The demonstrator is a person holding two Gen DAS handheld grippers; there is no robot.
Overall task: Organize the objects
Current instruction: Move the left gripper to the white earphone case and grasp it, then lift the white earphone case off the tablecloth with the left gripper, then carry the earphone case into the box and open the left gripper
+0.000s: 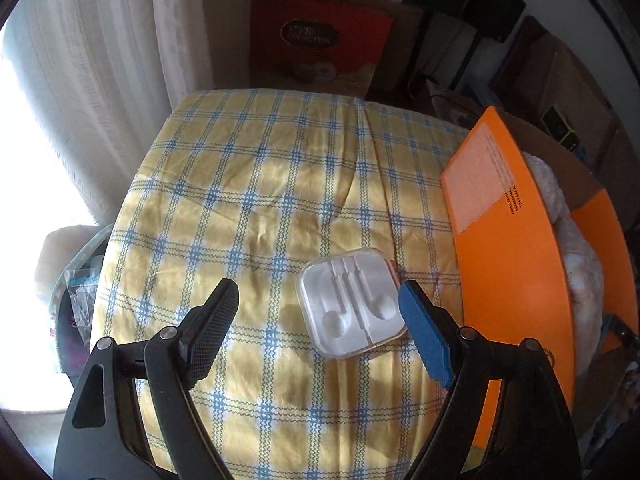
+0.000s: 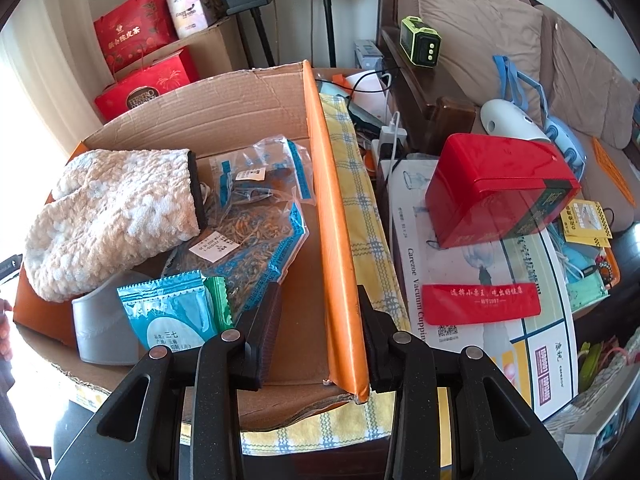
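A clear plastic earphone case (image 1: 352, 304) with a white insert lies flat on the yellow and blue checked cloth (image 1: 260, 184). My left gripper (image 1: 318, 292) hangs over it, open, with the case between the fingers and close to the blue pad (image 1: 424, 332). Neither pad touches the case. My right gripper (image 2: 318, 286) straddles the orange flap (image 2: 340, 240) of the cardboard box (image 2: 240, 92). The flap rests against the right finger (image 2: 370, 332), and a gap shows to the left one. In the box lie a fluffy mitt (image 2: 112, 216), clear bags of dried goods (image 2: 256, 208) and a teal sachet (image 2: 172, 312).
The orange flap (image 1: 508, 248) stands at the cloth's right side. A white curtain (image 1: 100, 80) hangs at the left and a red gift box (image 1: 320, 36) stands behind. Right of the cardboard box, a red tin (image 2: 496, 192) sits on a white carton (image 2: 480, 344) among clutter.
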